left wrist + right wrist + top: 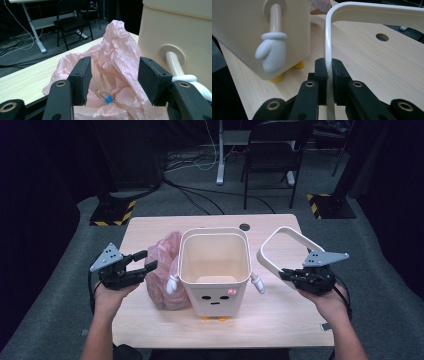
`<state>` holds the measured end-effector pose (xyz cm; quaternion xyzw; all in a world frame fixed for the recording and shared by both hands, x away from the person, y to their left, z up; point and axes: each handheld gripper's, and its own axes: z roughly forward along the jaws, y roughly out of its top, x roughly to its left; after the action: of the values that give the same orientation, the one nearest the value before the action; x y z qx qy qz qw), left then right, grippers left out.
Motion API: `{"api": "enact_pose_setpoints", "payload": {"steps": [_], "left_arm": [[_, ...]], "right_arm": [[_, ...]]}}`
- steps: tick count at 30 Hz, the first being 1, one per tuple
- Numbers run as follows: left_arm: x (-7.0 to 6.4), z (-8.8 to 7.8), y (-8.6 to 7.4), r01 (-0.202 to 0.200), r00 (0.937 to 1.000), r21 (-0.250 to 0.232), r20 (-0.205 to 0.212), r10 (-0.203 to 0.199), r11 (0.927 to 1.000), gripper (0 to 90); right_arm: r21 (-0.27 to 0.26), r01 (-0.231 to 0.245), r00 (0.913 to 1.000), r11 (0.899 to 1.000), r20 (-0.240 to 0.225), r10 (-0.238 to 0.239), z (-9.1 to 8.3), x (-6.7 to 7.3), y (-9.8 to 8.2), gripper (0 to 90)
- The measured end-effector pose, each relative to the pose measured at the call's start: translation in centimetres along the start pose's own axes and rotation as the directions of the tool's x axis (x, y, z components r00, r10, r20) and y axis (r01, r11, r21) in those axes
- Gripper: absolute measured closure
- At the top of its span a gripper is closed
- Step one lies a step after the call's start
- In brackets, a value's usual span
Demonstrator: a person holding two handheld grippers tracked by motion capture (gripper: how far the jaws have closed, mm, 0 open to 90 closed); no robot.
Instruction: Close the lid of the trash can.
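- Two grippers at a pale wood-grain table [280, 320], matte and smooth, with a round hole [244, 226] near its far edge.
- Cream plastic bin [215, 270] at the table's middle: squarish, rounded corners, open top, glossy walls. Front bears a small drawn face with a pink cheek dot; yellow feet beneath; a white mitten-shaped hand on a peg at each side.
- Rim frame [285, 251]: cream plastic loop, rounded-rectangle, thin and smooth, same outline as the bin's mouth. Held tilted in the air to the right of the bin, near edge lowest, clear of the tabletop.
- Right gripper [292, 275]: black pads pressed onto the frame's thin near edge, pinching it. Hand comes in from below, wrist raised, gripper pointing left toward the bin.
- Pink plastic bag [162, 270]: thin, crinkled, translucent, slumped in a heap against the bin's left wall. A small blue item [108, 98] with a wire shows within its folds.
- Left gripper [145, 261]: fingers spread apart, straddling the bag's crumpled edge, pads [83, 75] not pressing it. Hand low at the table's left edge, gripper pointing right.
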<state>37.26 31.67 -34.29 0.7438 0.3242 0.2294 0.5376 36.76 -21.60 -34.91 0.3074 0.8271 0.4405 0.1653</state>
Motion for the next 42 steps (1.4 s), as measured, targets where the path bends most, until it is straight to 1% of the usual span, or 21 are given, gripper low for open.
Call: {"api": "enact_pose_setpoints", "payload": {"steps": [3,8,16,21,27,31,38,42], "left_arm": [[0.0,0.1,0.0,0.002,1.0,0.003,0.0,-0.002,1.0,44.5],[0.0,0.2,-0.1,0.001,1.0,0.005,0.003,-0.001,1.0,44.4],[0.0,0.2,-0.1,0.001,1.0,0.008,0.003,-0.001,1.0,44.4],[0.1,0.0,-0.1,0.001,1.0,0.004,-0.002,-0.001,1.0,44.4],[0.3,-0.5,0.1,0.008,0.9999,-0.011,-0.011,-0.008,0.9999,44.4],[0.3,-0.4,0.0,0.006,0.9999,-0.006,-0.011,-0.006,1.0,44.4],[0.2,-0.5,0.1,0.003,0.9999,-0.008,-0.01,-0.003,1.0,44.4],[0.2,-0.5,0.1,0.004,1.0,-0.008,-0.009,-0.004,1.0,44.4]], "right_arm": [[-0.005,0.006,1.0,1.0,-0.005,-0.006,-0.4,0.0,0.3,83.8],[-0.019,0.002,0.9999,1.0,-0.013,-0.002,-1.0,0.0,0.8,83.8],[-0.028,0.022,0.9996,0.999,-0.018,-0.022,-1.9,0.1,1.8,83.8],[-0.037,0.042,0.9987,0.998,-0.028,-0.043,-2.4,0.4,2.8,83.8],[-0.044,0.074,0.9965,0.996,-0.036,-0.076,-2.8,0.9,4.5,83.9],[-0.047,0.093,0.9947,0.995,-0.041,-0.094,-3.1,1.1,5.5,83.9],[-0.052,0.097,0.9932,0.994,-0.06,-0.1,-3.4,1.2,6.5,83.9],[-0.054,0.11,0.9915,0.992,-0.063,-0.114,-3.8,1.3,7.1,83.9]]}}
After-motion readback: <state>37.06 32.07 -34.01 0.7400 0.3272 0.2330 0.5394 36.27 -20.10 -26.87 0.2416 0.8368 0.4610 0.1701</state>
